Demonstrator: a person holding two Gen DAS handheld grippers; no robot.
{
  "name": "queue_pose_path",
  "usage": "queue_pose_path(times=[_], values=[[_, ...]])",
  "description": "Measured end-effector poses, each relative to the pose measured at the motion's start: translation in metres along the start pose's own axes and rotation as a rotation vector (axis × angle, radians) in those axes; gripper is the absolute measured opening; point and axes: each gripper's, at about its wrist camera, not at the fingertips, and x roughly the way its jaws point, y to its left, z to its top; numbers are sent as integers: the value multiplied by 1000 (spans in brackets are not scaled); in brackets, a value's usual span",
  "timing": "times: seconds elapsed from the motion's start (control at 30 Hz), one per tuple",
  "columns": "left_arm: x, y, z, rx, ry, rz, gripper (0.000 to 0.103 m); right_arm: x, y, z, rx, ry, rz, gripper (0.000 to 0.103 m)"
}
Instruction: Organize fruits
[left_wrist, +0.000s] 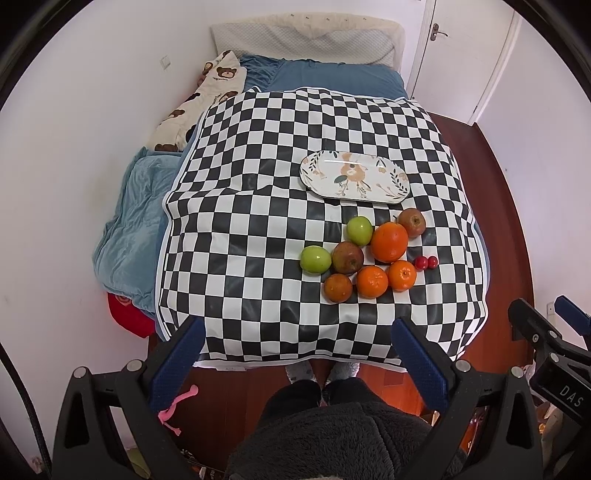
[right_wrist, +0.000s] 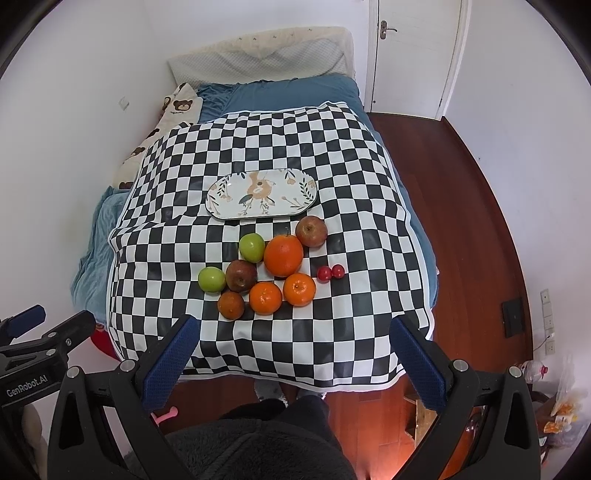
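A cluster of fruit lies on the checkered cloth (left_wrist: 258, 155) (right_wrist: 351, 177): a large orange (left_wrist: 389, 242) (right_wrist: 283, 256), two green apples (left_wrist: 315, 259) (right_wrist: 211, 279), red apples (left_wrist: 347, 257) (right_wrist: 311, 231), several small oranges (left_wrist: 372, 281) (right_wrist: 265, 297) and two small red fruits (left_wrist: 426, 262) (right_wrist: 331, 273). Beyond them sits an empty oval floral plate (left_wrist: 355, 177) (right_wrist: 262, 193). My left gripper (left_wrist: 299, 343) and my right gripper (right_wrist: 295, 341) both hang open above the cloth's near edge, well short of the fruit, holding nothing.
The cloth covers a bed with a blue blanket (left_wrist: 125, 221), a bear-print pillow (left_wrist: 207, 96) and a white headboard cushion (left_wrist: 306, 40). Wooden floor (right_wrist: 461, 221) runs along the right, with a white door (right_wrist: 413, 51) behind. A person's dark fuzzy clothing (left_wrist: 332, 439) fills the bottom.
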Motion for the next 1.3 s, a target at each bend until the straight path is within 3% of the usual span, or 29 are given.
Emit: queue_pose_path(times=[0.57, 0.77, 1.03, 1.23, 1.3], values=[[1, 0, 0, -1, -3, -1, 103, 0, 0, -2, 7, 4, 14, 103], [9, 1, 6, -19, -37, 2, 103, 18, -4, 2, 55, 12, 97, 103], [88, 9, 33, -31, 20, 85, 103, 93, -15, 18, 116, 74, 133, 103], [177, 0, 41, -47, 207, 22, 103, 181, -32, 26, 178, 171, 139, 102], [205, -5, 40, -50, 265, 5, 101, 209, -41, 27, 223, 219, 170, 93]])
